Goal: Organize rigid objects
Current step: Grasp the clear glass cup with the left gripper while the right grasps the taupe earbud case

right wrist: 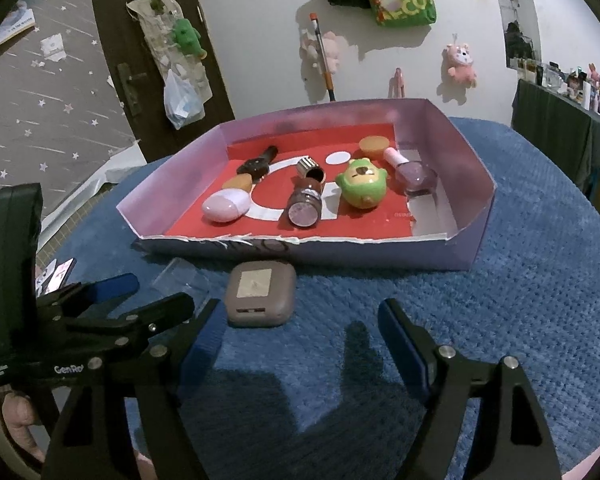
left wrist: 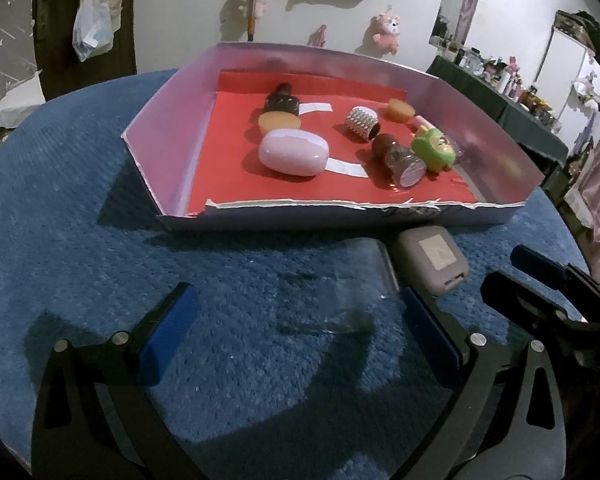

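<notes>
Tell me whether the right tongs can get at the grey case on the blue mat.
Probably yes: the right tongs are open, the grey case lies just ahead, uncovered, though the left tongs crowd its left side.

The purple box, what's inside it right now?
Inside the purple box: pink egg-shaped case, green bear toy, nail polish bottle, glitter bottle. Its front wall hides the nearest floor strip.

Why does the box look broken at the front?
The near wall of the shallow lilac cardboard box is torn down to a ragged white edge, lower than the other walls. Inside, the brown-capped glass bottle lies tipped on its side. The grey-brown rounded case sits outside, on the blue cloth.
</notes>
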`<state>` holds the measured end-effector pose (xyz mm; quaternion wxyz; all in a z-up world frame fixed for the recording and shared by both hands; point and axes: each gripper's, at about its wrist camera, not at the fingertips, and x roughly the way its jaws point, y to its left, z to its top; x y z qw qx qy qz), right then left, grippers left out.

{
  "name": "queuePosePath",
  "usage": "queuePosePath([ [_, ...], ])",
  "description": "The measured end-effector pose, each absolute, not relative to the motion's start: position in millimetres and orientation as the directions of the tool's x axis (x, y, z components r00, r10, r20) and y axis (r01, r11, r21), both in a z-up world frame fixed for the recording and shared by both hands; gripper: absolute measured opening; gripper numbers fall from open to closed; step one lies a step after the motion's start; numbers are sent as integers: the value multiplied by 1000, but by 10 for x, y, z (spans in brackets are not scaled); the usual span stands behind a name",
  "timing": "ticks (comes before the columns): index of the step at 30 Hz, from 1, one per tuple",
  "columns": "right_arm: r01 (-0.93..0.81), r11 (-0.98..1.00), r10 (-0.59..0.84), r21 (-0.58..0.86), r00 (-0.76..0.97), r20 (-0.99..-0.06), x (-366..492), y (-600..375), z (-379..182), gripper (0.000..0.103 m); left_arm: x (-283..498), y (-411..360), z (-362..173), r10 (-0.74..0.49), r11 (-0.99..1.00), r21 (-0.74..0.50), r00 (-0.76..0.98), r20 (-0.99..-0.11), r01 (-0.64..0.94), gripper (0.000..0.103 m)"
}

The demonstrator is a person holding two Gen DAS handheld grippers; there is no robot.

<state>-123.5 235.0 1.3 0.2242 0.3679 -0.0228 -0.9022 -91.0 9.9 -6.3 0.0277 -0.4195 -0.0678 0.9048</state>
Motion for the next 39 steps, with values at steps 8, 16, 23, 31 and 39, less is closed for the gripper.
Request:
queuePosePath([
  [8, 405, -897, -410, 176, -615, -674, -1307, 2210, -69, 81, -956, 26, -97, 76, -990, -134, -647, -758, 41, 103],
  [16, 433, -892, -397, 133, -606, -690, -1360, 2045, -133, 80, -969, -94, -88, 86, -986, -158, -652, -753, 53, 99],
  [23, 447, -890, -379, 97, -603, -702, -1401, 1945, -183, 76, -993, -202, -82, 106, -981, -185, -655, -748, 53, 99],
  [31, 455, -890, -311, -5, -615, -725, -1437, 1764, -192, 68, -981, -203, -63, 126, -980, -195, -663, -738, 31, 89],
  [39, 463, -886, -332, 18, -607, -722, -1412, 1783, -174, 56, -965, -69, -53, 203, -972, -231, -654, -729, -43, 50],
])
